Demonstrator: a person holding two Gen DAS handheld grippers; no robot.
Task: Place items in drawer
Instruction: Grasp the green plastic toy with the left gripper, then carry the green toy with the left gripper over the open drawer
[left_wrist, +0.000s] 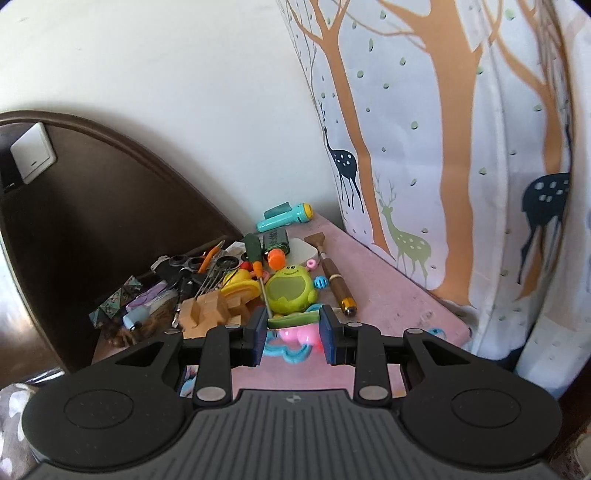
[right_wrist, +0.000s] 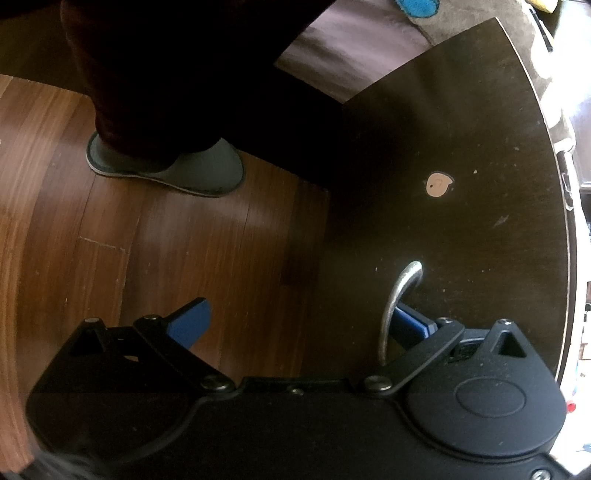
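Toy (left_wrist: 293, 321), green and pink, pinched in left tongs (left_wrist: 293, 332) above cluttered pink tabletop (left_wrist: 402, 302). Right tongs (right_wrist: 295, 325) spread wide, one finger hooked behind drawer handle (right_wrist: 397, 295). Advice: keep pinch firm, carry level to drawer.

Black claw (right_wrist: 295, 325) with blue pads (right_wrist: 190, 325), grey slipper (right_wrist: 199, 171), dark trousers (right_wrist: 166, 74).
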